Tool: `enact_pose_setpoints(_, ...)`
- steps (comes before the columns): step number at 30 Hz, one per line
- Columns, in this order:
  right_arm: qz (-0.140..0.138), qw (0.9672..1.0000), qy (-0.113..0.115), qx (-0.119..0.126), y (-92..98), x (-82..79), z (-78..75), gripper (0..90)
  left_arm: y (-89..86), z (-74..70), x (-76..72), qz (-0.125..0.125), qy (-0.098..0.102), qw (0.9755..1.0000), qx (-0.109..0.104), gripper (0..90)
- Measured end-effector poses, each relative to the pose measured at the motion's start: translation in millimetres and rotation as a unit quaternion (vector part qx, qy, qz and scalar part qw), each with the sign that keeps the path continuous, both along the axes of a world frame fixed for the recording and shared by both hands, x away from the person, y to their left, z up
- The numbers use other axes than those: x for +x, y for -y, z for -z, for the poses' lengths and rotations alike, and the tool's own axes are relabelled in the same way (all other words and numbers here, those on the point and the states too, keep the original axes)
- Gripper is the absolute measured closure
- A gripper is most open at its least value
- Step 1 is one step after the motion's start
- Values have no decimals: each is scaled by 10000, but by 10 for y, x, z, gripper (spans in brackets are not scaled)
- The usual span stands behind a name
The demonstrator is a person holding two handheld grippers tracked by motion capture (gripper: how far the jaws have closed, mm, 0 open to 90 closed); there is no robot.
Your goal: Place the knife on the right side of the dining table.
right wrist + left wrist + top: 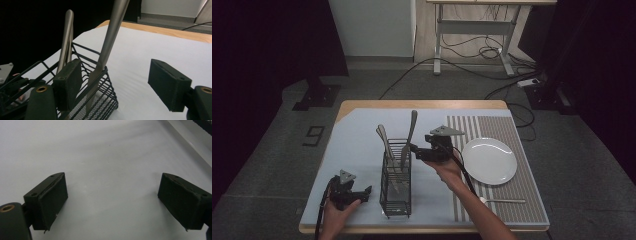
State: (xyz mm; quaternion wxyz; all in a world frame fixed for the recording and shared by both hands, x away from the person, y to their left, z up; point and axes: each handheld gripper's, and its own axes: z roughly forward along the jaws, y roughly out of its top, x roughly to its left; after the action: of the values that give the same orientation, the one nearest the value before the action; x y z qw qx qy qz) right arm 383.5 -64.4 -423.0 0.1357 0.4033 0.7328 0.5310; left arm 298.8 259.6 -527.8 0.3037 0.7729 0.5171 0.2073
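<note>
High view: right gripper (414, 148) sat at rack (395, 200) top, jaws wide, pressing nothing; knife (108, 47) stood in rack between them, nearer one pad. Two more handles (384, 140) leaned just past that jaw. Left gripper (368, 190) rested beside rack, jaws wide, empty. Plate (490, 161) lay behind right gripper.

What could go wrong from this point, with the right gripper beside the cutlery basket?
The right gripper has open jaws around the leaning utensil, which rests on the wire basket's rim; a nudge might tip it out. The basket looks tall and narrow, and the left gripper is apart from it, so it could topple.
</note>
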Motion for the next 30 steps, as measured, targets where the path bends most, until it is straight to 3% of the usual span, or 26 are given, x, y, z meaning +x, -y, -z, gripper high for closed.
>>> enact_pose_setpoints(12, 69, 9998, 175, -30, 14, 122, -24, 373, 0, 0, 1, 0, -2, 10000, -2, 86)
enact_pose_setpoints(16, -12, 9999, 124, 91, 3, 161, -45, 407, -1, 1, 1, 4, -1, 10000, 1, 86)
enact_pose_setpoints(30, -227, 9995, 176, 114, -128, 321, -65, 514, -2, 0, 2, 9, 0, 10000, 4, 86)
